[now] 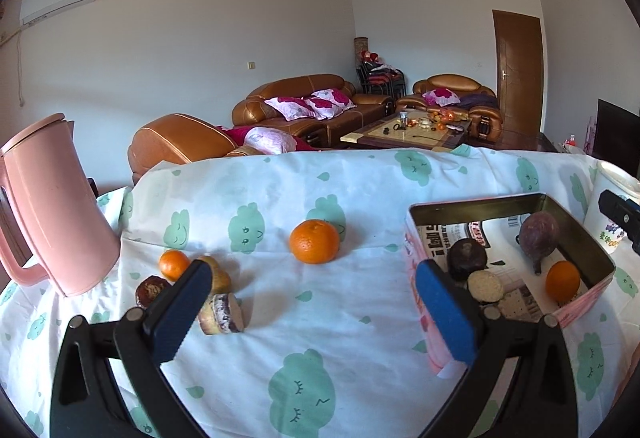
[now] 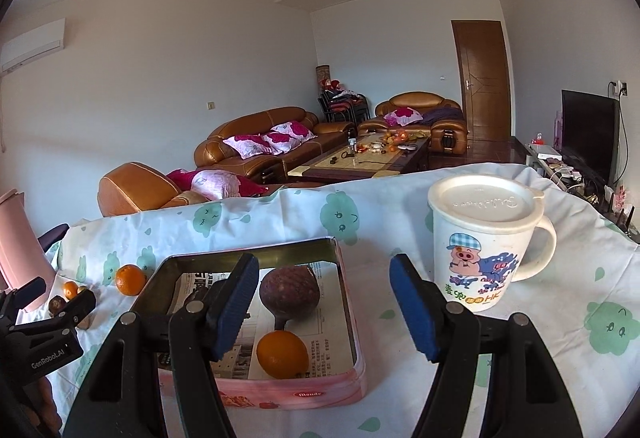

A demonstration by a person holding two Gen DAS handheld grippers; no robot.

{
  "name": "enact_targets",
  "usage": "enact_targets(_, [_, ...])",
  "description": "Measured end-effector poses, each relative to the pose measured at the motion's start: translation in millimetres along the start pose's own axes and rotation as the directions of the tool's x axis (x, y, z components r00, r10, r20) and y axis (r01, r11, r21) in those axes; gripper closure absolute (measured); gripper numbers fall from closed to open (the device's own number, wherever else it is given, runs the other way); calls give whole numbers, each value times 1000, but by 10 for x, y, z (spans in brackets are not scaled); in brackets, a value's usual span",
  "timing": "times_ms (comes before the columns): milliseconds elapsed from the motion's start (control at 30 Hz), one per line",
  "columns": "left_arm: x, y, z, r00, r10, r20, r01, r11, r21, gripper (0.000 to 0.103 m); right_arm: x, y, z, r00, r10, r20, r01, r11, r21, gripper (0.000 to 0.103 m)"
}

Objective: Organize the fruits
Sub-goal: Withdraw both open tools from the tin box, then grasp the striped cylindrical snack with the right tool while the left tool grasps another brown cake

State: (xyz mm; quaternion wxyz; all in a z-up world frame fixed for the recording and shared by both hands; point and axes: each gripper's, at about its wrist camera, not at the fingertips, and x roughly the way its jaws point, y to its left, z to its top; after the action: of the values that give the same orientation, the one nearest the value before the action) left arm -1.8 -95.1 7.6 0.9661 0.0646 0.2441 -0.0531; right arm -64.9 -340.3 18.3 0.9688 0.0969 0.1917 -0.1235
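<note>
A pink tin box (image 1: 416, 250) (image 2: 348, 318), lined with newspaper, holds a purple passion fruit (image 1: 538, 232) (image 2: 289, 292), a small orange (image 1: 563, 280) (image 2: 282, 354), a dark round fruit (image 1: 466, 258) and a pale round piece (image 1: 485, 286). On the cloth lie a large orange (image 1: 315, 241) (image 2: 130, 280), a small orange (image 1: 173, 264), a dark brown fruit (image 1: 150, 290) and cut pieces (image 1: 222, 312). My left gripper (image 1: 312, 310) is open and empty, left of the box. My right gripper (image 2: 324, 304) is open and empty over the box's right rim.
A pink jug (image 1: 52, 206) stands at the left. A white lidded mug (image 2: 482, 242) with a cartoon pig stands right of the box. The table has a cloud-print cloth (image 1: 304, 378). Sofas and a coffee table lie beyond the far edge.
</note>
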Motion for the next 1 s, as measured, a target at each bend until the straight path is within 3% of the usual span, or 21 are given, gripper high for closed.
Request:
enact_targets(367, [62, 561, -60, 999, 40, -15, -40, 999, -23, 0, -129, 290, -147, 999, 9, -37, -9, 1000, 14, 34])
enact_targets(733, [252, 1351, -108, 992, 111, -64, -118, 987, -109, 0, -199, 1014, -306, 991, 111, -72, -116, 991, -63, 34])
enact_targets(1000, [334, 1869, -168, 983, 153, -99, -166, 975, -150, 0, -143, 1669, -413, 970, 206, -132, -223, 967, -122, 34])
